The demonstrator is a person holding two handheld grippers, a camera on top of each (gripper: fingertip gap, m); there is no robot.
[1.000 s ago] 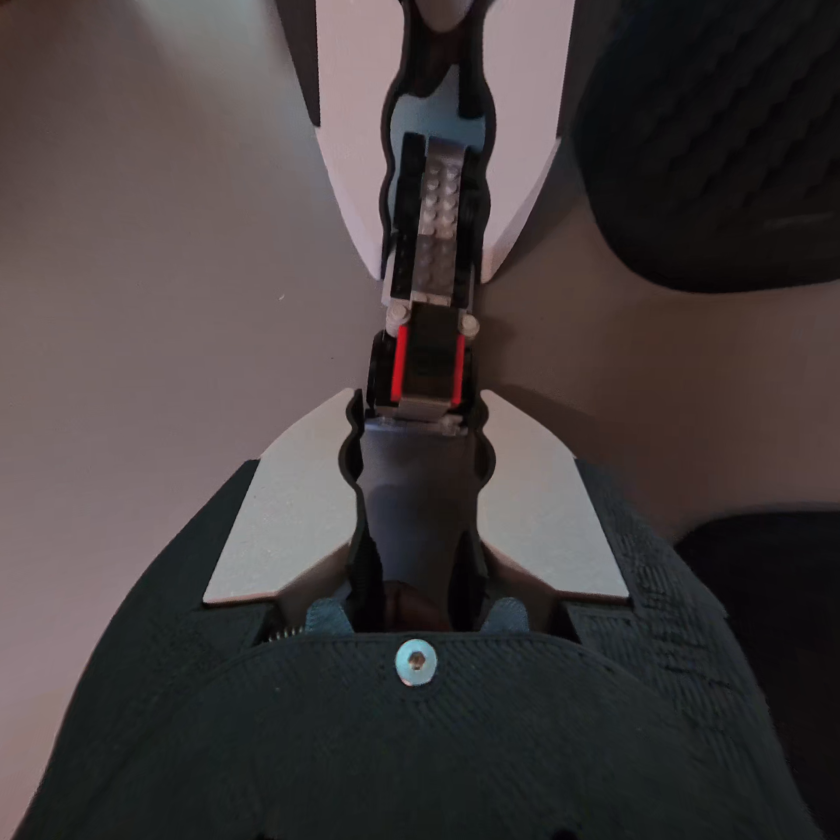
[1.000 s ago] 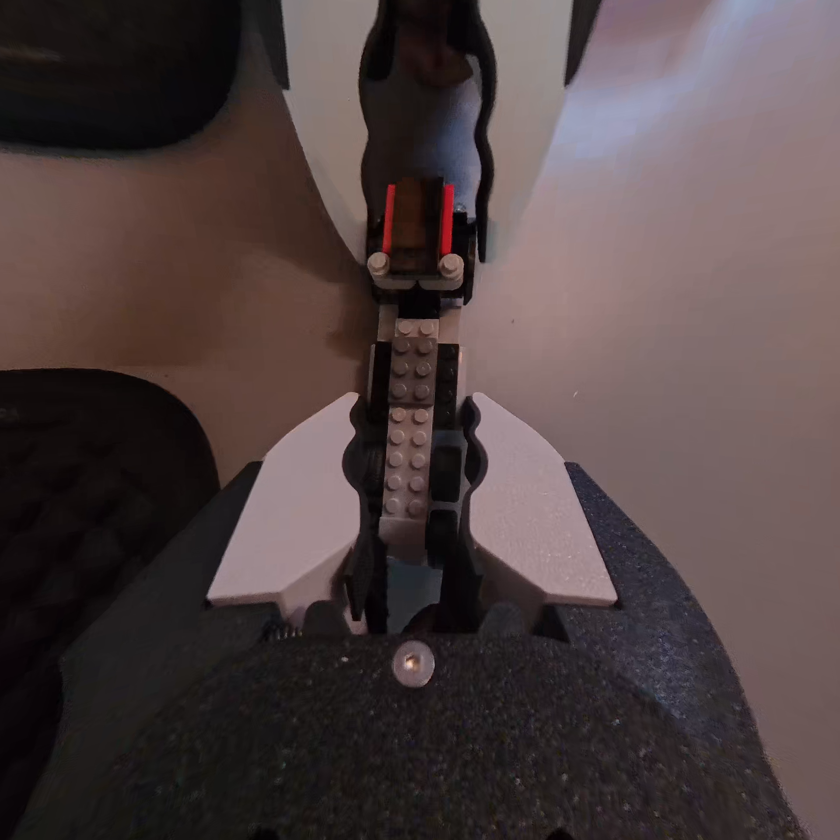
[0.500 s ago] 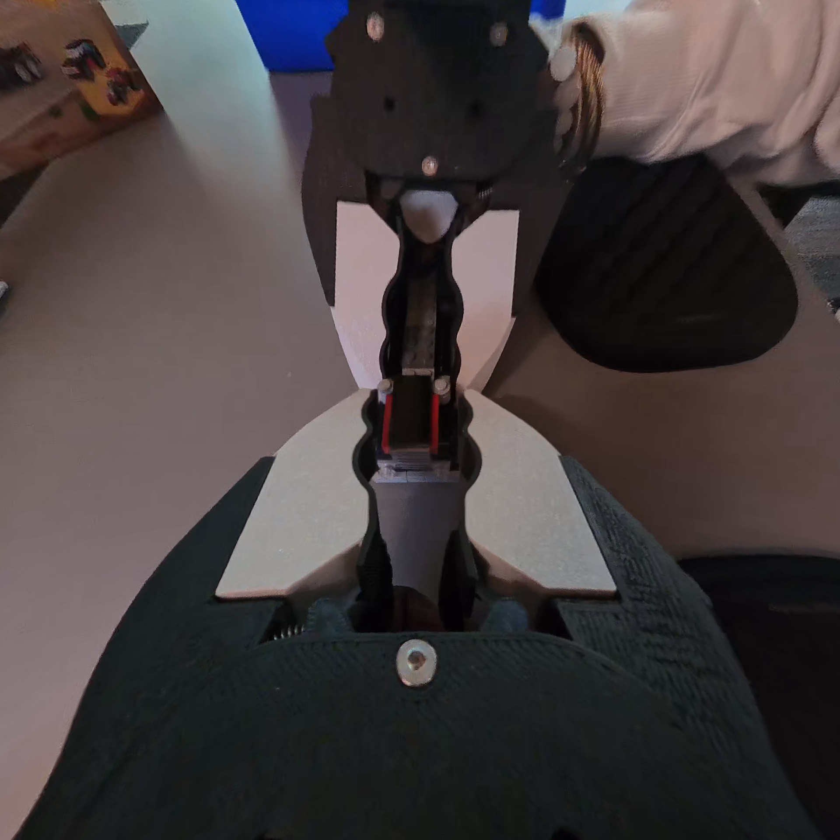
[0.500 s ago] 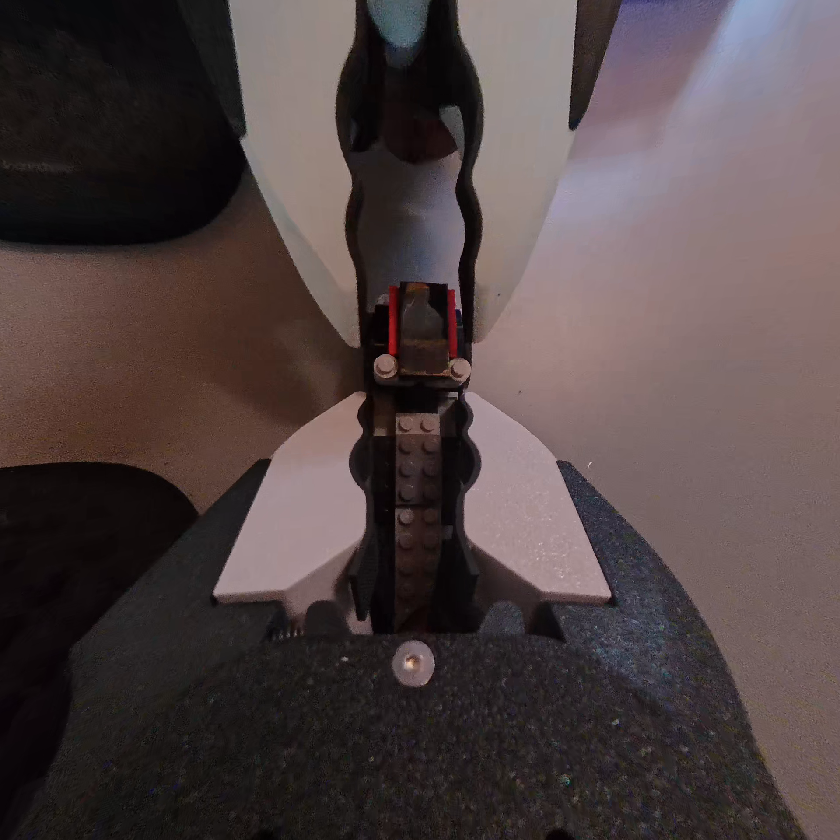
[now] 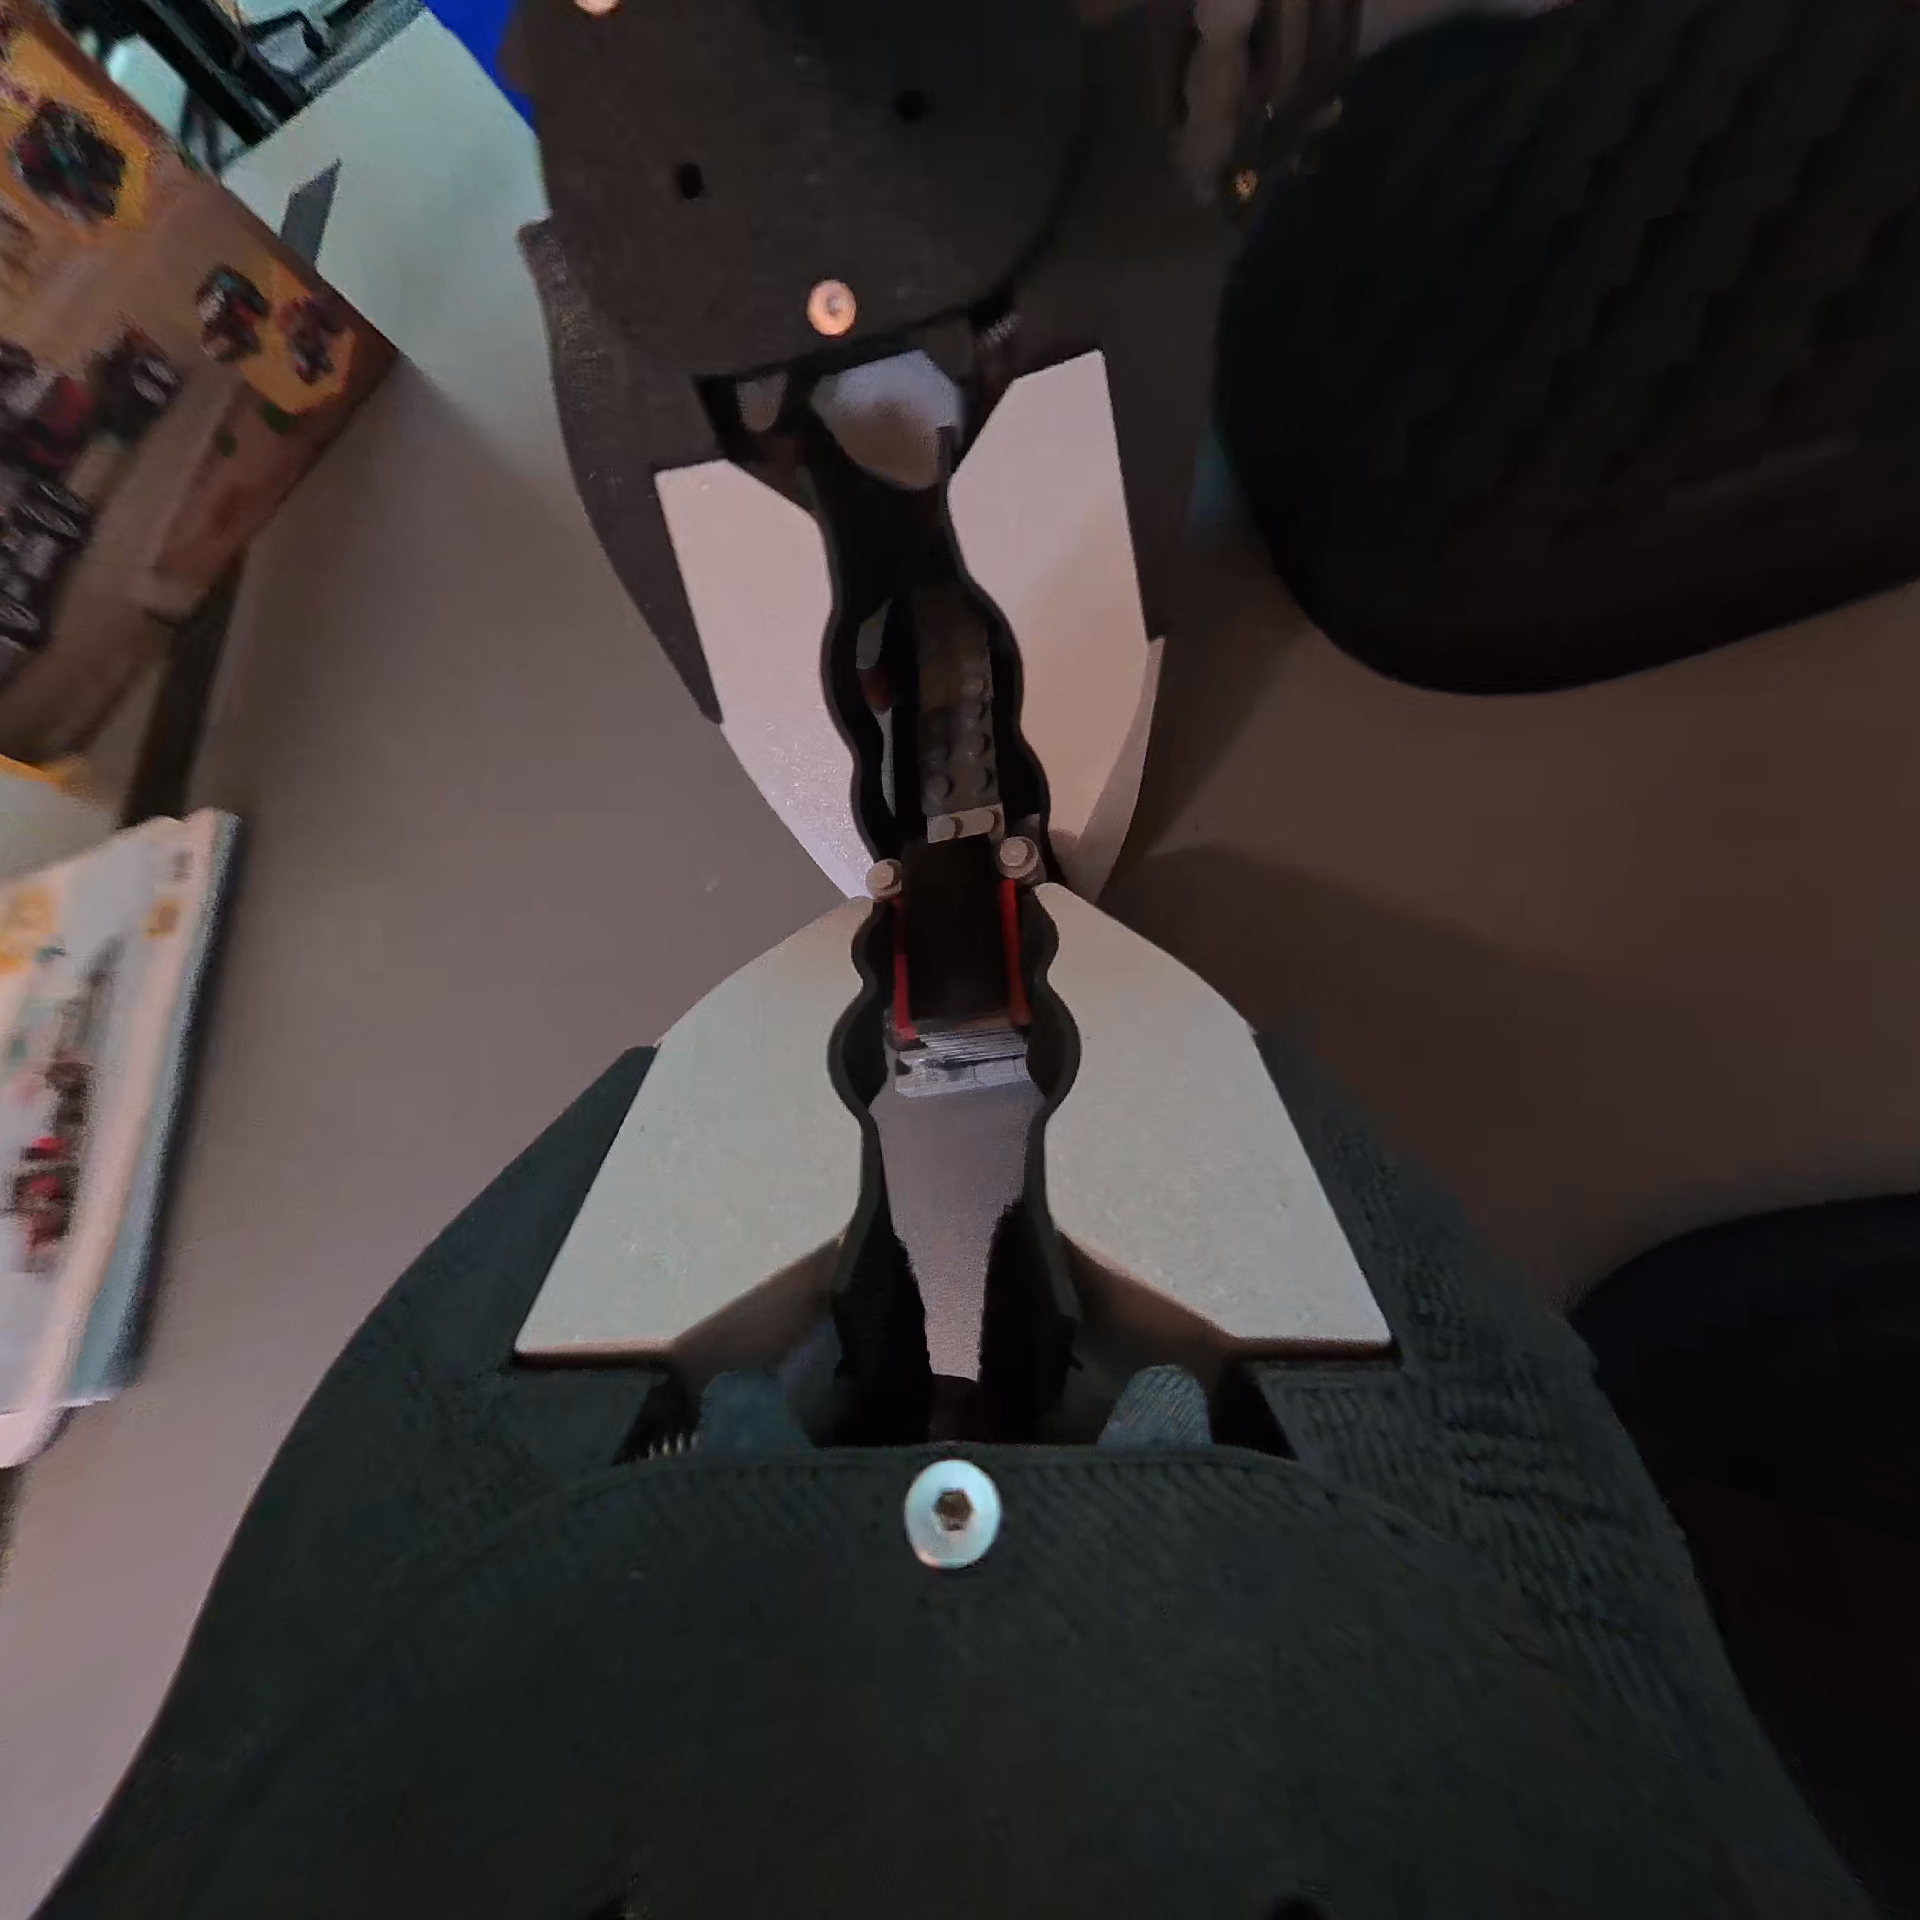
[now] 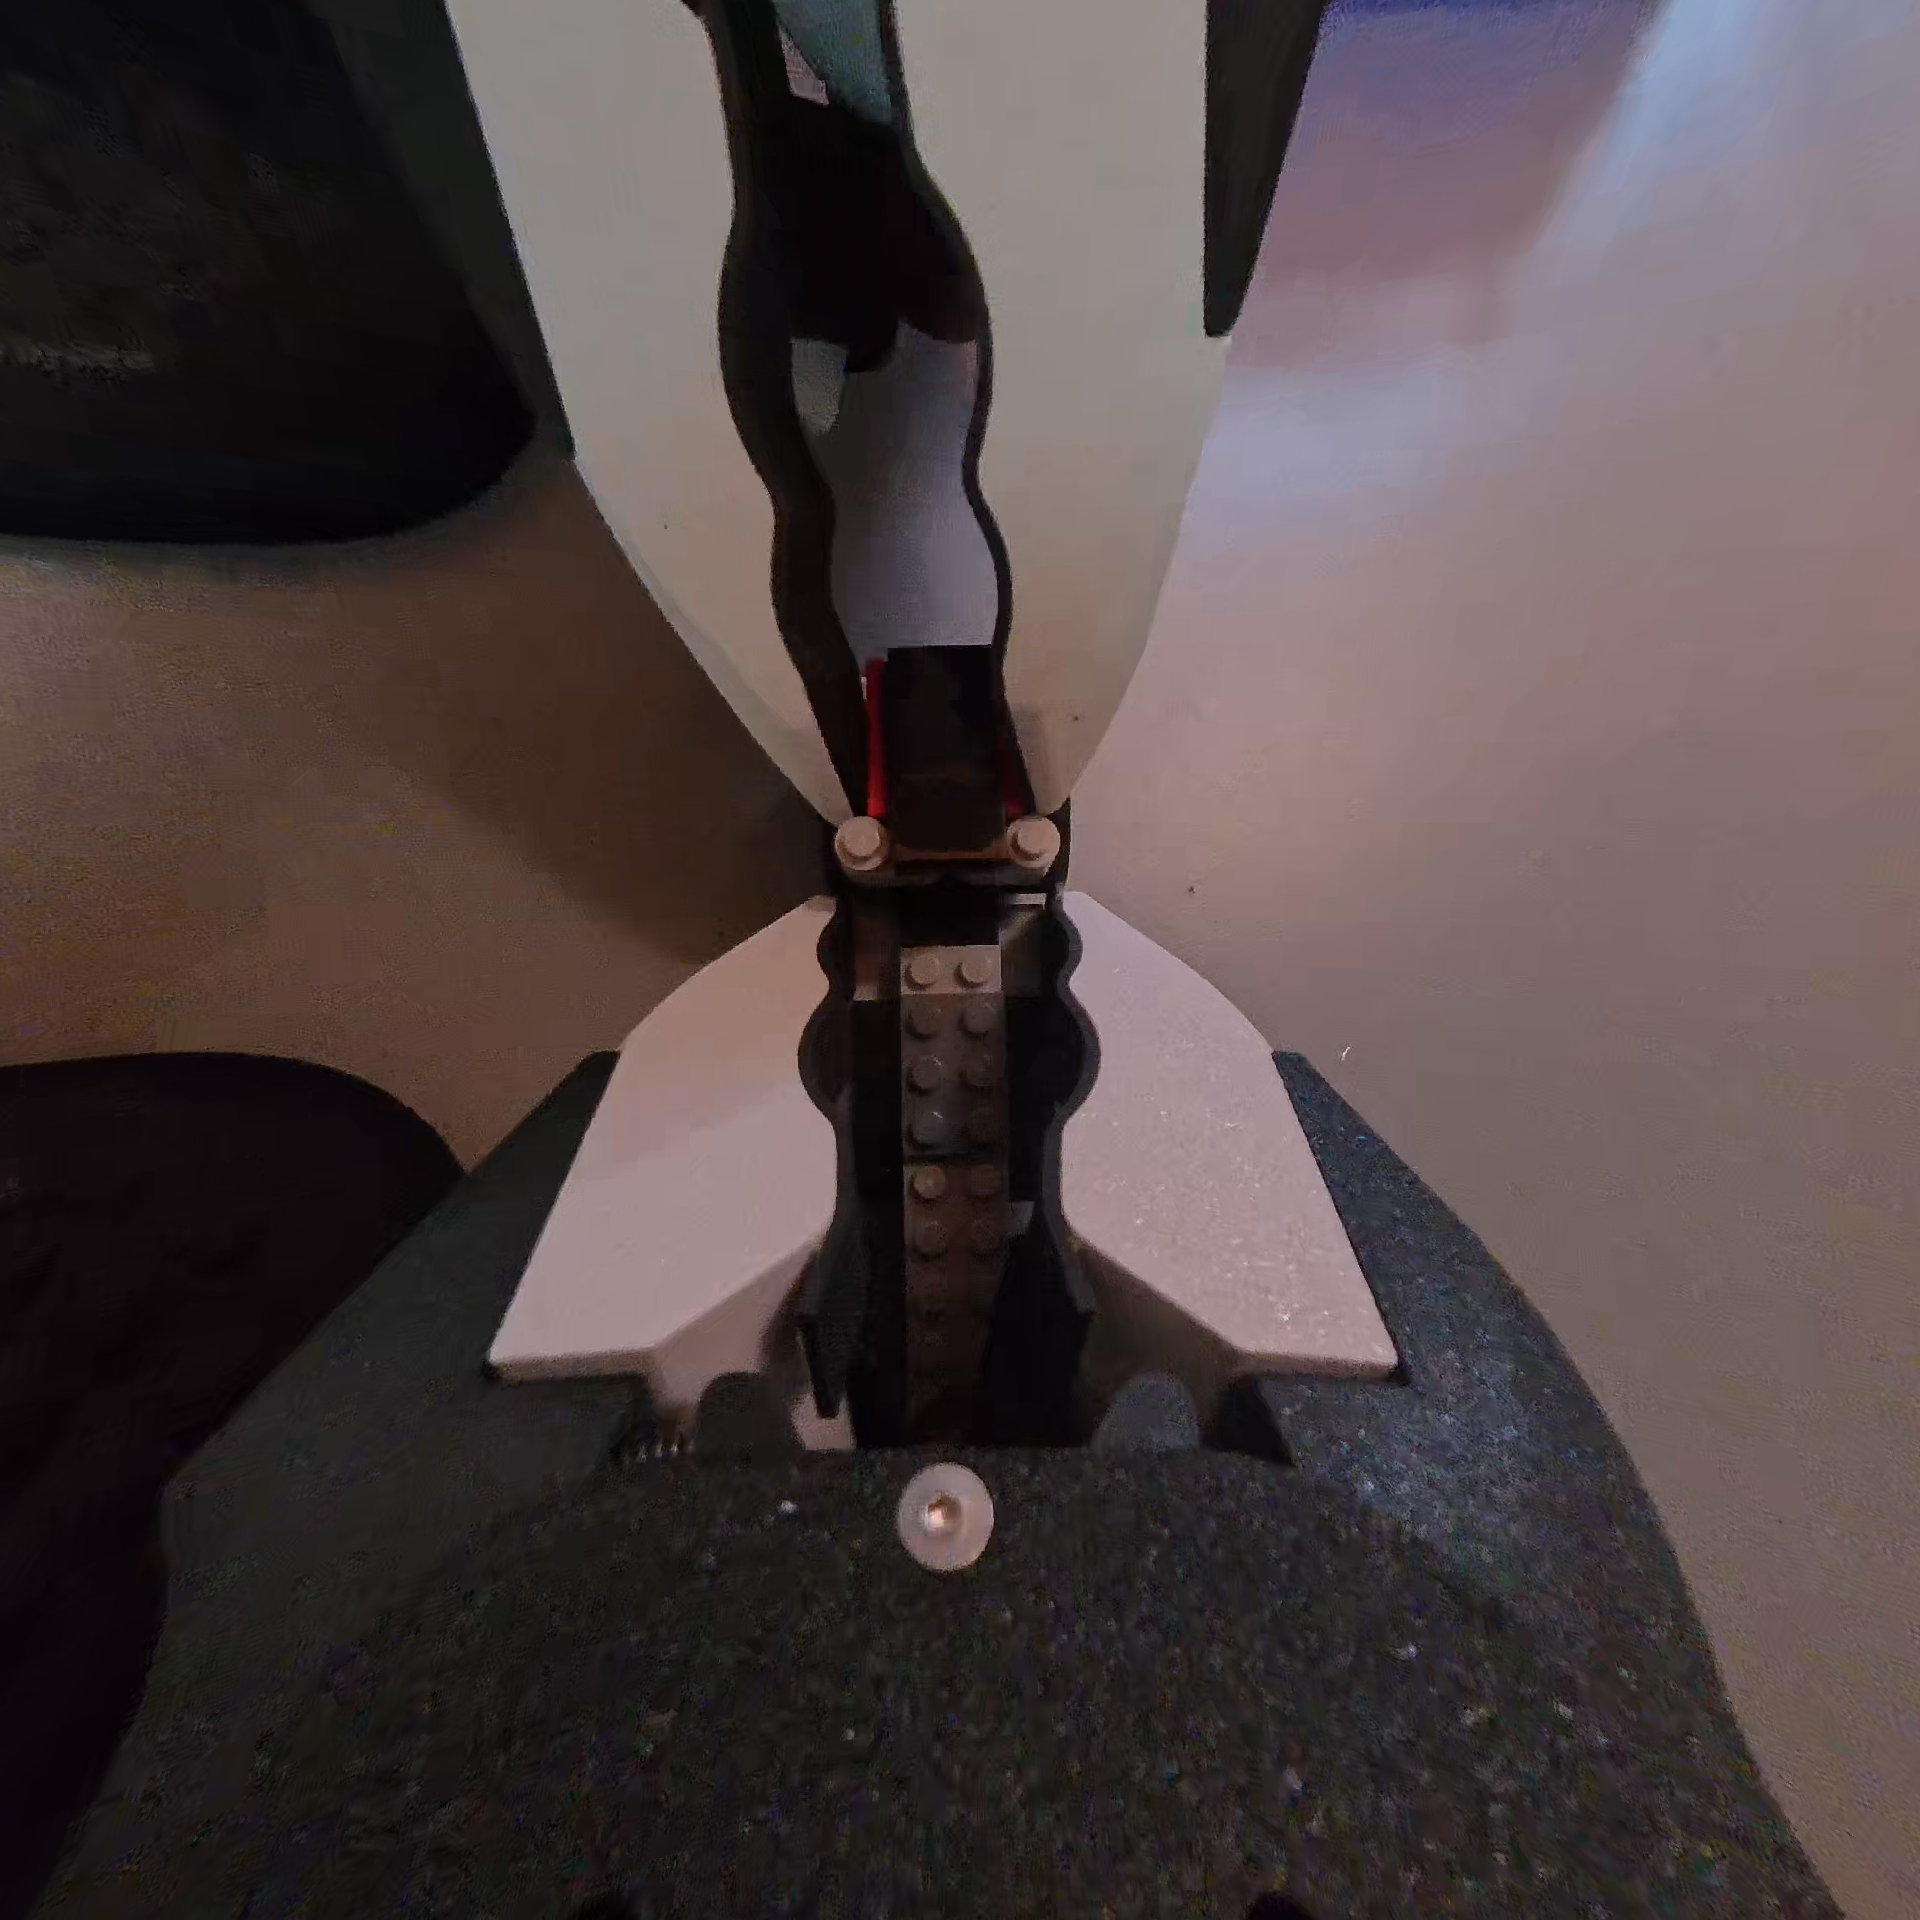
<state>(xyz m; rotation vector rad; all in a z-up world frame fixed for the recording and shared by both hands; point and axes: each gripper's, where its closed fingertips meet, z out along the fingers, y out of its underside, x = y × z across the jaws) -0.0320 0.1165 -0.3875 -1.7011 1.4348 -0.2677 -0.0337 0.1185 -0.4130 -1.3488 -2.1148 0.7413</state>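
A small brick model spans both grippers, which face each other tip to tip above a beige table. My left gripper is shut on the model's black end with red side strips. Both pads press on its sides. My right gripper is shut on the other end, a black body topped by a grey studded plate. The right gripper also shows at the top of the left wrist view with the grey plate. The left gripper shows in the right wrist view with the black and red end.
A dark mesh-textured object lies at the upper right and another dark shape at the lower right. A printed cardboard box and a booklet lie at the left. A hand holds the right gripper.
The two grippers have come closer until their tips nearly meet. The left jaws have narrowed onto the black and red end. The model now sits deeper in both grippers.
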